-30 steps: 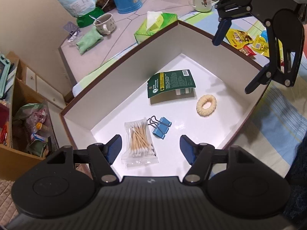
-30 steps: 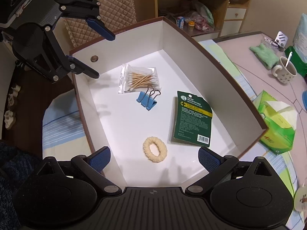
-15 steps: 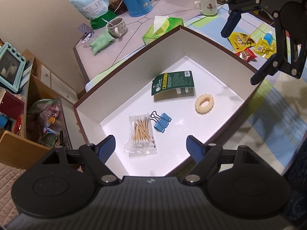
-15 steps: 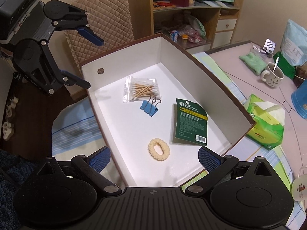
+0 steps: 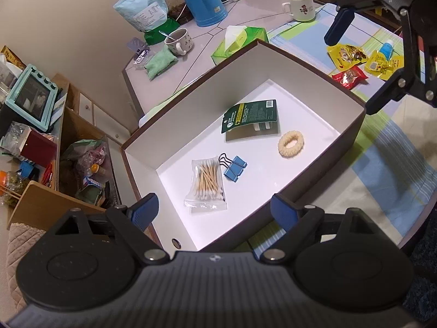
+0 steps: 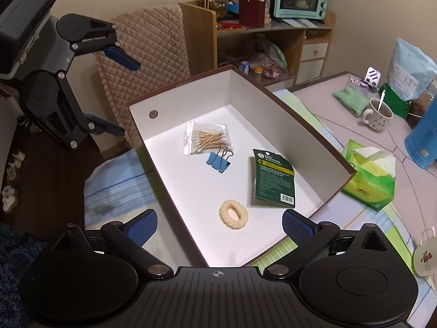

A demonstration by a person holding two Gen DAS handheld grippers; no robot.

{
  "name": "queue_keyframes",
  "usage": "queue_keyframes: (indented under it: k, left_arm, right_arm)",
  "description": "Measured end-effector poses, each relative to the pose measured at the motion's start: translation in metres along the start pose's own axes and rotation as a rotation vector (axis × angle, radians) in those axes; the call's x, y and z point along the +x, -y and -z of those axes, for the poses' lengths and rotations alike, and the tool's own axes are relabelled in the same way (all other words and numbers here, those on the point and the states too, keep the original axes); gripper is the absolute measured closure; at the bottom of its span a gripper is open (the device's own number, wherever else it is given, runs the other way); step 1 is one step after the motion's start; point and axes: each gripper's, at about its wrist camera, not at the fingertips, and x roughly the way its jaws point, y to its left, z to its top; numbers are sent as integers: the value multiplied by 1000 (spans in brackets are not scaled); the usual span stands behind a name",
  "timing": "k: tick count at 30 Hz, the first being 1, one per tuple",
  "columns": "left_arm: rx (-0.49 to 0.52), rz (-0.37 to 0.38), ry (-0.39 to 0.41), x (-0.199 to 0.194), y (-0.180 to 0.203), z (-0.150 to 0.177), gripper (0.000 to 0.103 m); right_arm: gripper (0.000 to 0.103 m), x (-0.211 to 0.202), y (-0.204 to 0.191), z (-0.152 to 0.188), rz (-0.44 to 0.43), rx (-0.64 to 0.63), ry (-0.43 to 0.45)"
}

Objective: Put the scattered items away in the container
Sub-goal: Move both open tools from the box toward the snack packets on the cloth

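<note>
Box [image 5: 314,63] holding cotton swab bag [image 5: 208,183], blue binder clips [image 5: 234,167], green packet [image 5: 252,114], cream hair tie [image 5: 291,145]. Left gripper [image 5: 215,213] and right gripper [image 6: 220,222] spread wide, empty.

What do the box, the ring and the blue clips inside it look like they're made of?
Box: probably stiff cardboard, with thin flat walls, matte white inside and a brown edge.
Ring: likely soft knitted or plush fabric, cream, with a ribbed, fuzzy surface.
Blue clips: seemingly painted sheet metal with dark wire handles, folded and smooth.
</note>
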Motion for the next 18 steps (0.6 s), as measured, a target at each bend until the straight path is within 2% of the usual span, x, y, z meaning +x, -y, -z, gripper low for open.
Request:
queue_keyframes:
  k: [8, 18]
  left_arm:
    - [-9, 4, 34, -13, 28, -14, 11]
    - [-54, 98, 121, -25, 86, -52, 11]
  right_arm:
    - [3, -38, 21, 33, 35, 123, 75]
    - [3, -123, 75, 115, 160, 348, 119]
